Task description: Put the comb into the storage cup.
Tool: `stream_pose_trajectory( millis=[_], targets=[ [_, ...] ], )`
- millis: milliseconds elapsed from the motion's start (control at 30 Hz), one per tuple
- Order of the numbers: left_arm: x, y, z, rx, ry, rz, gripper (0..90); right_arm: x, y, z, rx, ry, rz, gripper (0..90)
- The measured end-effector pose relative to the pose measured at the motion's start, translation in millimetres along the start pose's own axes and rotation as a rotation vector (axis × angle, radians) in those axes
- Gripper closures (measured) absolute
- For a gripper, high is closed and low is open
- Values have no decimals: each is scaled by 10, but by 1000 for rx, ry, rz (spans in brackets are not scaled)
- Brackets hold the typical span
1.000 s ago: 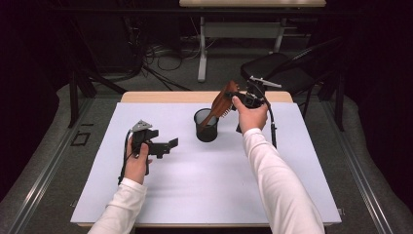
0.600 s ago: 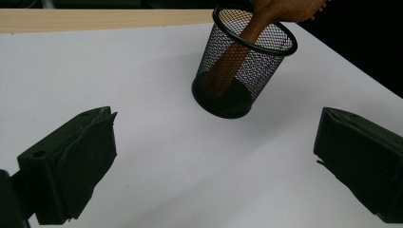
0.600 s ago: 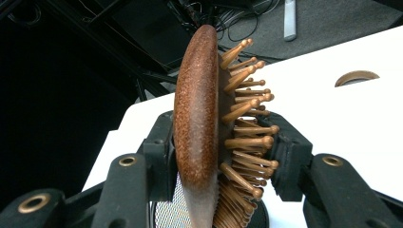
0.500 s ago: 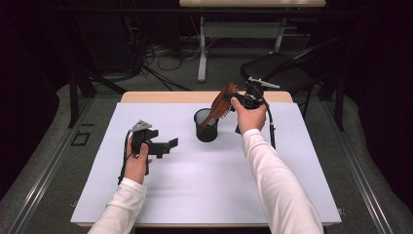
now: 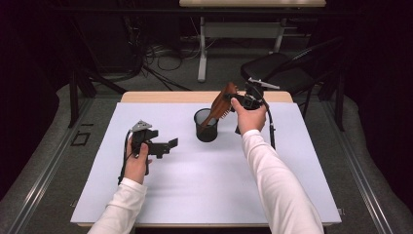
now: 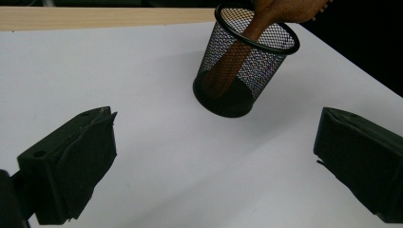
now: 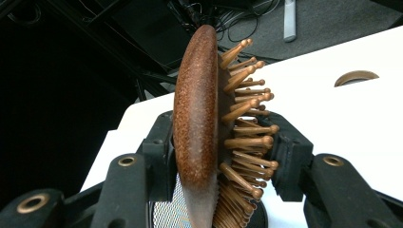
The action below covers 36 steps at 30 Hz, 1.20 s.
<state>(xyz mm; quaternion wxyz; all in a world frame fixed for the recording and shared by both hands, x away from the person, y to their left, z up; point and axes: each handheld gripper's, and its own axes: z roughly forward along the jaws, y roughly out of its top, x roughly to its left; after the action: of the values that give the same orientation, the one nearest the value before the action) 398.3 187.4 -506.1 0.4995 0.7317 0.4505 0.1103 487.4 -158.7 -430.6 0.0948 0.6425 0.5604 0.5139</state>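
Observation:
A brown wooden hairbrush (image 5: 220, 106) leans tilted, its handle down inside a black mesh cup (image 5: 206, 125) at the table's middle back. My right gripper (image 5: 234, 101) is shut on the brush head; in the right gripper view the jaws press the wooden back and the pegs of the hairbrush (image 7: 209, 128). My left gripper (image 5: 171, 144) rests low over the white table on the left, open, with nothing between its jaws. In the left gripper view the mesh cup (image 6: 247, 61) stands ahead with the brush handle (image 6: 233, 59) inside it.
The white table top (image 5: 195, 185) has a wooden strip (image 5: 160, 96) along its far edge. A black chair (image 5: 277, 68) stands behind the table at the right, and desk legs and cables lie on the floor beyond.

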Motion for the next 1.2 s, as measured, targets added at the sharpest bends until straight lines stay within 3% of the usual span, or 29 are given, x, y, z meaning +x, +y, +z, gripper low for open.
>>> stream_pose_trajectory(
  millis=[467, 1200],
  targets=[
    [-4, -4, 7, 4, 1, -1, 5, -81, -29, -2, 0, 7, 17, 500],
    [-8, -10, 23, 8, 3, 1, 5, -185, -31, -31, 14, 49, -10, 479]
  ],
)
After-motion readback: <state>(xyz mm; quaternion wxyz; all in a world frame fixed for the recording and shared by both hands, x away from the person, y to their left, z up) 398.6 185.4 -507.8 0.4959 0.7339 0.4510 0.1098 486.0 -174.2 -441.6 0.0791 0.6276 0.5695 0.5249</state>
